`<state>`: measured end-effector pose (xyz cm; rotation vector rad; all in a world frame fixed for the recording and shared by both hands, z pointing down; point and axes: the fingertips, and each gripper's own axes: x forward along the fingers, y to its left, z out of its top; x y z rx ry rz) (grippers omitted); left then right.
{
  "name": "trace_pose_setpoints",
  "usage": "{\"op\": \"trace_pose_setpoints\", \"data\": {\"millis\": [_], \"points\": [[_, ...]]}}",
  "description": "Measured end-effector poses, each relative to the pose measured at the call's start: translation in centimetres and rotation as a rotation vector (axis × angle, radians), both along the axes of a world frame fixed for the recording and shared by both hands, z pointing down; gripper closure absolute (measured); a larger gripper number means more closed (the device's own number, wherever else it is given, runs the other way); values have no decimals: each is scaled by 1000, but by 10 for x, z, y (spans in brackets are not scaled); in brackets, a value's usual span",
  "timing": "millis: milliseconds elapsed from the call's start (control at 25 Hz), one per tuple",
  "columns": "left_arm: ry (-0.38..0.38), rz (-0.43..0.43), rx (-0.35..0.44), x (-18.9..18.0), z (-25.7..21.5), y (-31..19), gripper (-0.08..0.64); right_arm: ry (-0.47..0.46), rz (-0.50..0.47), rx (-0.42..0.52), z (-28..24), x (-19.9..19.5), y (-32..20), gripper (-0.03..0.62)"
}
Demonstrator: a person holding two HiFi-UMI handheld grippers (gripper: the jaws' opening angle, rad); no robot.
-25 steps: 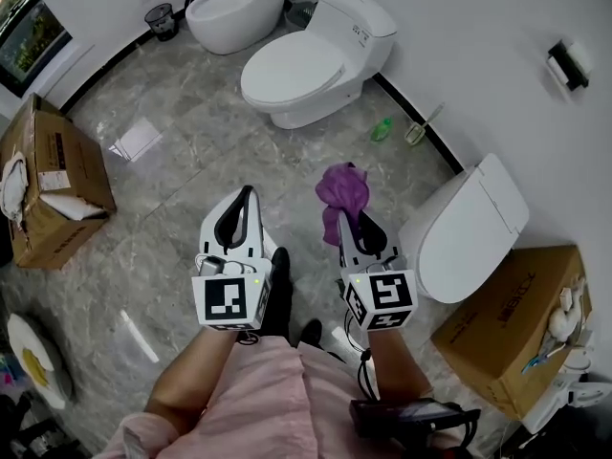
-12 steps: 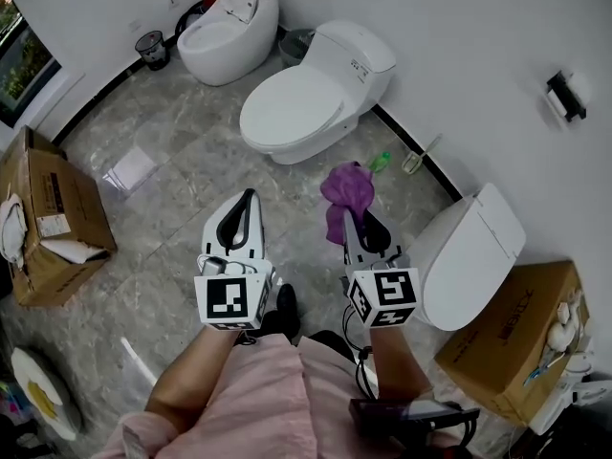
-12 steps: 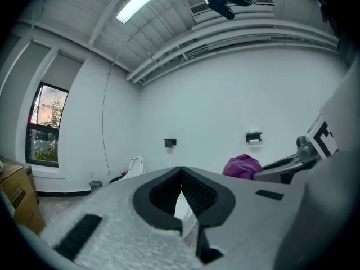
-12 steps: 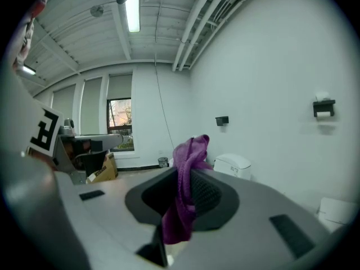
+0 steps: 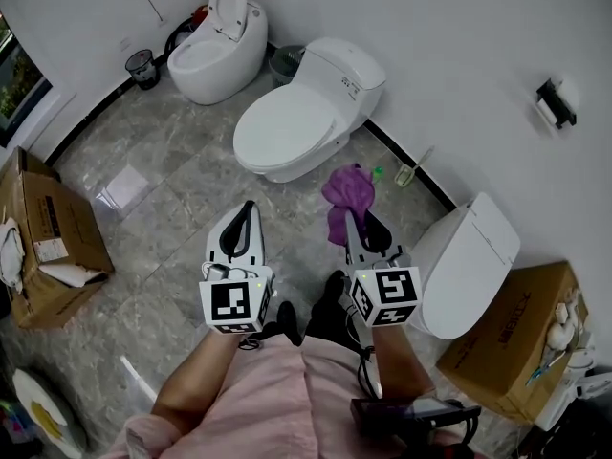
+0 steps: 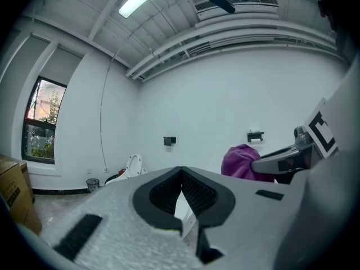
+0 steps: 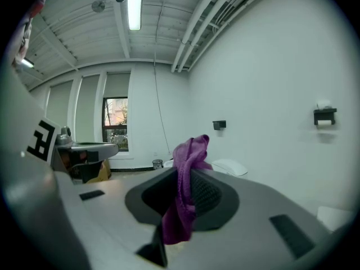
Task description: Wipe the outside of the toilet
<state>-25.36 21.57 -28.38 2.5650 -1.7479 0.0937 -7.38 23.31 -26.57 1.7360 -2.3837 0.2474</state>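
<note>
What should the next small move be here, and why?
Probably carry the right gripper forward and down toward the closed toilet ahead. Its jaws are shut on the purple cloth, which hangs in the air touching no toilet, so no wiping has begun; the left gripper is shut and empty.

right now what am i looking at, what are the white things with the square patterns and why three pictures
No robot: a person holds two hand tools, the left gripper and the right gripper. The patterned cubes are part of them. The head view comes from a camera on the person's head, looking down at a floor with three toilets, one closed toilet straight ahead. The two gripper views come from a camera riding on each gripper, looking along its jaws. The left jaws are together, nothing between them. The right jaws are shut on a purple cloth.
</note>
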Motion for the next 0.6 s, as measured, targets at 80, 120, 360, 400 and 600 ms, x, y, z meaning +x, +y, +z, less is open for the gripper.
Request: {"op": "trace_pose_setpoints", "data": {"millis": [80, 120, 360, 400, 600], "points": [[-5, 5, -1, 4, 3, -8, 554, -2, 8, 2, 2, 5, -8, 522], [-6, 8, -1, 6, 5, -12, 554, -4, 12, 2, 4, 8, -12, 522], [-19, 25, -19, 26, 20, -40, 553, -30, 19, -11, 17, 27, -41, 522], [-20, 22, -30, 30, 23, -47, 554, -35, 19, -17, 22, 31, -47, 522], [-30, 42, -48, 57, 37, -83, 554, -57, 7, -56, 42, 51, -81, 522]]}}
